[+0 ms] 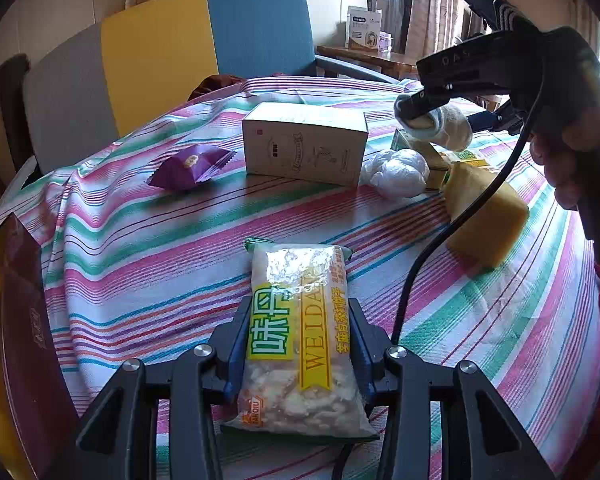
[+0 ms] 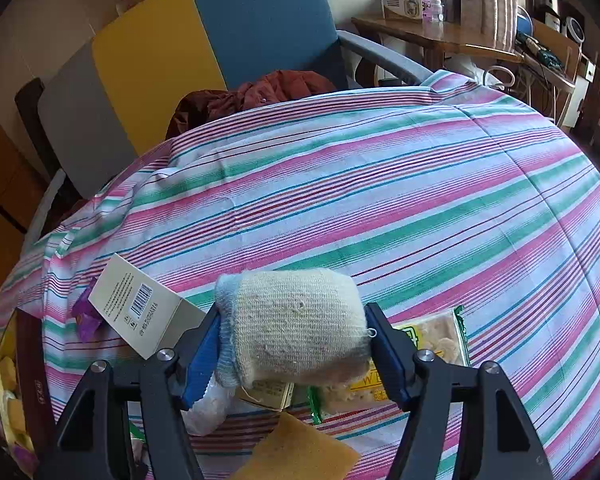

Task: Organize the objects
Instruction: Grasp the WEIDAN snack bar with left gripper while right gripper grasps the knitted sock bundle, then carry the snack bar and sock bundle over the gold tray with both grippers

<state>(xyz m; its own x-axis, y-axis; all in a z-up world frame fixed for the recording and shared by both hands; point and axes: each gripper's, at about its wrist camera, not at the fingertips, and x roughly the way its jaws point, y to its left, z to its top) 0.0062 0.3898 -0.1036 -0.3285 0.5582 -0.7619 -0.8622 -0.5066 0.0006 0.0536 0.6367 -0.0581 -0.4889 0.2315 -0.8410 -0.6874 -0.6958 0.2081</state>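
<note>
Striped cloth in pink, green and white covers the worktop [image 1: 172, 248]. The left tool [image 1: 298, 344] clamps a clear snack packet [image 1: 300, 320] lying on the cloth. The right tool [image 2: 296, 344] grips a rolled knitted sock [image 2: 296, 324], held above the clutter. Nearby sit a white carton [image 1: 306, 144], a purple wrapper [image 1: 192, 166], a crumpled white bag [image 1: 400, 170] and a yellow sponge [image 1: 484, 216]. Only the left view shows a black cable [image 1: 440, 240] crossing the sponge; only the right view shows the carton's barcode.
</note>
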